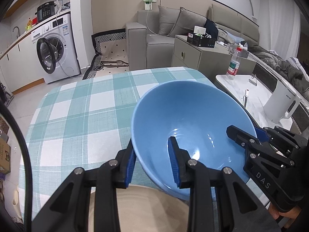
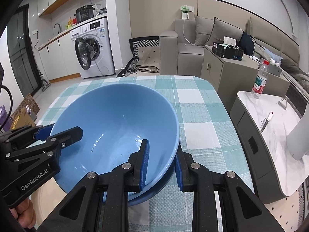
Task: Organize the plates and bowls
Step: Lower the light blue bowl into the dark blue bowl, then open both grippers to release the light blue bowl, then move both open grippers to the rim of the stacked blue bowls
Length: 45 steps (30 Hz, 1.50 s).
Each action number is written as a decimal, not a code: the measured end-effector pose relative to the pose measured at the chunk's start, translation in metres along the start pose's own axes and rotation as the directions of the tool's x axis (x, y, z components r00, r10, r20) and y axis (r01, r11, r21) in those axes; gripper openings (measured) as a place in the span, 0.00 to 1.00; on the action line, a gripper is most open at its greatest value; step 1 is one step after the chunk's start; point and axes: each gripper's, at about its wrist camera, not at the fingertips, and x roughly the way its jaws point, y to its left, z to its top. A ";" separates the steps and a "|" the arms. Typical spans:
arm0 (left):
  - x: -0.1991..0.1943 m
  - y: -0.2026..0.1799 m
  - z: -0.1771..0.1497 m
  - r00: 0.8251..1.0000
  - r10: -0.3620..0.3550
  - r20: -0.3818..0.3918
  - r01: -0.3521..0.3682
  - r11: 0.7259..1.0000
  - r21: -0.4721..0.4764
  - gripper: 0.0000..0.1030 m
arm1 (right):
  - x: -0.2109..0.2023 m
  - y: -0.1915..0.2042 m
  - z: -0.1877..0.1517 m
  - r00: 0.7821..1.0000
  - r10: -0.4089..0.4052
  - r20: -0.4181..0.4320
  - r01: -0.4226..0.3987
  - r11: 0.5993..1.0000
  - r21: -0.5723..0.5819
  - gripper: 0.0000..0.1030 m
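A large blue bowl (image 1: 183,119) is held tilted over the table with the teal checked cloth (image 1: 77,116). My left gripper (image 1: 152,164) is shut on the bowl's near left rim, one pad inside and one outside. My right gripper (image 2: 162,168) is shut on the opposite rim of the blue bowl (image 2: 115,119) in the same way. Each gripper also shows in the other's view: the right gripper (image 1: 241,137), the left gripper (image 2: 58,135). A beige plate (image 1: 144,205) lies on the cloth just below the bowl and is partly hidden by my fingers.
A white marble side table (image 2: 270,119) stands to the right with a water bottle (image 2: 260,79) and a white kettle (image 1: 280,104). Beyond the table are a grey cabinet (image 1: 193,56), a sofa (image 1: 154,31) and a washing machine (image 1: 56,46).
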 end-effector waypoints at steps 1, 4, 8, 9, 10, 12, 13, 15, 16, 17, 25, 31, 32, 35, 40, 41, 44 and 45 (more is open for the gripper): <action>0.001 0.000 0.000 1.000 0.002 -0.005 -0.002 1.000 0.002 0.29 | 0.001 0.001 0.000 1.000 -0.004 -0.001 0.004 1.000 -0.003 0.24; 0.004 0.000 -0.002 1.000 0.009 -0.007 -0.009 1.000 0.009 0.29 | 0.001 0.005 -0.001 1.000 -0.015 -0.002 0.015 1.000 -0.027 0.26; 0.005 0.000 -0.002 1.000 0.014 -0.005 -0.014 1.000 0.012 0.29 | 0.002 0.010 -0.002 1.000 -0.023 -0.002 0.023 0.998 -0.054 0.33; 0.005 0.001 -0.002 1.000 0.016 -0.007 -0.016 1.000 0.016 0.30 | 0.002 0.012 -0.003 0.999 -0.032 -0.001 0.032 0.997 -0.063 0.33; 0.006 0.001 -0.002 1.000 0.017 -0.007 -0.016 1.000 0.019 0.30 | 0.002 0.013 -0.003 0.999 -0.037 0.000 0.037 0.997 -0.070 0.33; 0.006 0.003 -0.002 1.000 0.013 -0.007 -0.012 1.000 0.019 0.30 | 0.002 0.013 -0.004 0.999 -0.038 0.003 0.038 0.997 -0.072 0.33; 0.006 0.003 -0.002 1.000 0.012 -0.007 -0.012 1.000 0.020 0.30 | 0.002 0.013 -0.004 0.999 -0.037 0.003 0.037 0.997 -0.072 0.33; 0.006 0.003 -0.002 1.000 0.015 -0.007 -0.015 1.000 0.022 0.31 | 0.002 0.013 -0.004 0.999 -0.037 0.003 0.037 0.996 -0.078 0.33; 0.006 0.003 -0.002 1.000 0.015 -0.009 -0.015 1.000 0.025 0.32 | 0.002 0.013 -0.004 0.999 -0.035 0.003 0.035 0.996 -0.081 0.34; 0.005 0.003 -0.002 1.000 0.014 -0.008 -0.014 1.000 0.024 0.32 | 0.001 0.013 -0.004 0.999 -0.033 0.003 0.033 0.996 -0.082 0.35; 0.010 0.006 -0.006 1.000 0.009 -0.030 -0.008 1.000 0.019 0.42 | 0.000 0.005 -0.006 1.000 -0.024 0.000 0.023 0.997 -0.069 0.52; 0.009 0.012 -0.007 1.000 0.002 -0.028 -0.002 1.000 -0.001 0.56 | -0.003 -0.003 -0.008 1.000 -0.004 0.020 0.004 0.999 -0.039 0.82; 0.008 0.013 -0.007 1.000 -0.003 -0.026 0.002 1.000 -0.008 0.56 | -0.003 -0.004 -0.009 1.000 -0.003 0.023 0.004 0.999 -0.035 0.84; 0.006 0.017 -0.008 0.999 -0.018 -0.026 0.017 1.000 -0.019 0.64 | -0.003 -0.010 -0.011 1.000 0.011 0.023 -0.011 1.000 -0.013 0.96; -0.001 0.019 -0.011 0.999 -0.043 0.004 0.043 0.999 -0.027 0.79 | -0.010 -0.020 -0.016 0.997 0.058 0.050 -0.060 0.998 0.025 0.99; -0.002 0.019 -0.011 0.999 -0.046 0.007 0.047 0.999 -0.028 0.79 | -0.011 -0.021 -0.017 0.996 0.065 0.057 -0.066 0.997 0.027 0.99; -0.005 0.018 -0.011 0.999 -0.050 0.020 0.051 0.998 -0.031 0.93 | -0.014 -0.024 -0.020 0.993 0.094 0.072 -0.096 0.995 0.024 0.99; -0.006 0.018 -0.010 0.998 -0.053 0.029 0.054 0.998 -0.033 0.96 | -0.015 -0.025 -0.021 0.992 0.099 0.077 -0.102 0.995 0.025 0.99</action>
